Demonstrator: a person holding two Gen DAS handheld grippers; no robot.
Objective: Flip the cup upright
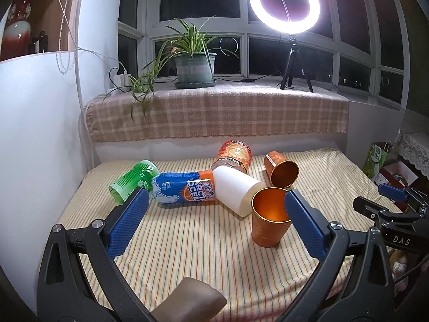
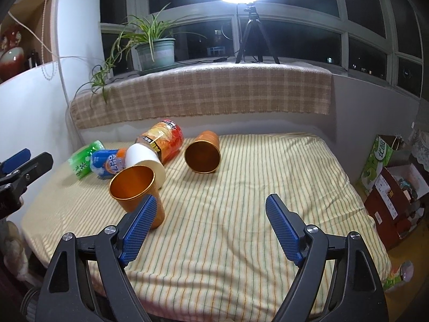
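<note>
An orange metal cup [image 1: 268,218] stands upright on the striped cloth, mouth up; it also shows in the right wrist view [image 2: 135,187]. A second orange cup [image 1: 281,170] lies on its side further back, mouth toward me, seen too in the right wrist view [image 2: 203,152]. My left gripper [image 1: 214,222] is open and empty, with the upright cup just inside its right finger. My right gripper [image 2: 210,228] is open and empty, its left finger beside the upright cup.
A white cup [image 1: 237,190], a blue Arctic Ocean bottle [image 1: 185,187], a green bottle [image 1: 132,181] and an orange snack can [image 1: 233,155] lie on their sides behind. A plaid-covered sill [image 1: 214,115] backs the table. Boxes [image 2: 388,187] stand at the right.
</note>
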